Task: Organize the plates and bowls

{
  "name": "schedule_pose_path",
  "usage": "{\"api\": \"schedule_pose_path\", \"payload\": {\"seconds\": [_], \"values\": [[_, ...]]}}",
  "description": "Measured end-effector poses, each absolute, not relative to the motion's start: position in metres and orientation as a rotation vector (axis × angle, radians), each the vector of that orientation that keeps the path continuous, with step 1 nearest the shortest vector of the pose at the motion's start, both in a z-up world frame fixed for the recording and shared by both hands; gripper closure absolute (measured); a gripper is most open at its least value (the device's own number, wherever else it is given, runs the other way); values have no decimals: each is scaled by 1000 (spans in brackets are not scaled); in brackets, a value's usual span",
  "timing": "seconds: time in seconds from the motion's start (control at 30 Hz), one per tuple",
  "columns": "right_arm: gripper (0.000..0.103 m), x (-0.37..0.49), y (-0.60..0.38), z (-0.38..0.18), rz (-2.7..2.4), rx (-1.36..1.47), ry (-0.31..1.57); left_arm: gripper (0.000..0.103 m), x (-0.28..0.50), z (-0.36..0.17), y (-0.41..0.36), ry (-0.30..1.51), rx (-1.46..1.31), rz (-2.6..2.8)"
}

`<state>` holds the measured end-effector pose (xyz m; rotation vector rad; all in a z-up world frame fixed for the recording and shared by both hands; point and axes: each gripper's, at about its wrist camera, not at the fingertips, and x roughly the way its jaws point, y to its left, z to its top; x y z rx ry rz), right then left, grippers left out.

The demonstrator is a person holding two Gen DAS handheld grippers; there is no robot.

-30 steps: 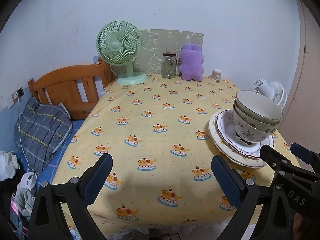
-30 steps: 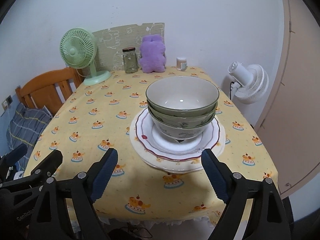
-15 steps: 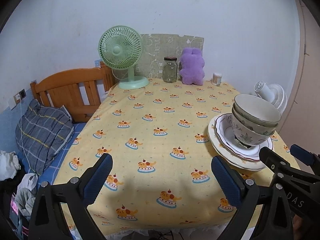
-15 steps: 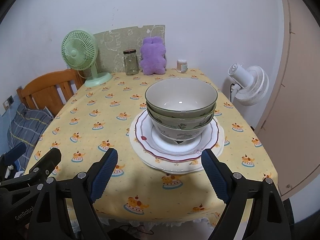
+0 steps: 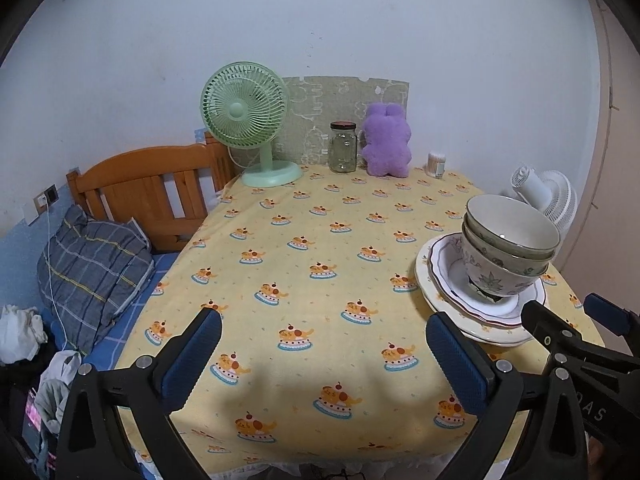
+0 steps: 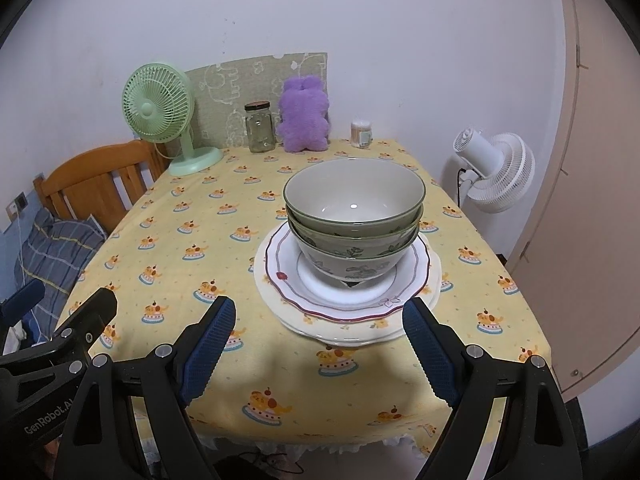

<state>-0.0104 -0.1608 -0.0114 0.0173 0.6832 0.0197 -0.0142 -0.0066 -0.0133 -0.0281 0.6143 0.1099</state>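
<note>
Three nested bowls [image 6: 354, 216] with green leaf patterns stand on a stack of white plates [image 6: 280, 270] with a red-lined rim, on the right half of the yellow tablecloth. In the left wrist view the bowls [image 5: 508, 246] and plates [image 5: 430, 276] sit at the right. My right gripper [image 6: 318, 350] hangs open just short of the plates, nothing between its blue pads. My left gripper [image 5: 320, 360] is open over bare cloth to the left of the stack. Each gripper shows at the edge of the other's view.
Along the table's far edge stand a green desk fan [image 5: 250, 120], a glass jar [image 5: 343, 147], a purple plush toy [image 5: 386, 140] and a small container [image 5: 436, 165]. A wooden bed frame [image 5: 148, 188] and pillow [image 5: 92, 264] lie left. A white floor fan [image 6: 496, 168] stands right.
The left wrist view has pulled back a little, so the table and the stack look smaller and lower. The right wrist view is nearly the same. Both grippers stay open.
</note>
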Motion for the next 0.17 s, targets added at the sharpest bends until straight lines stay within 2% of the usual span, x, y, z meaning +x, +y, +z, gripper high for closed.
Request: {"api": "schedule_pose_path", "payload": {"seconds": [0.17], "values": [[15, -12, -161, -10, 18, 17, 683, 0, -16, -13, -8, 616, -27, 109]]}}
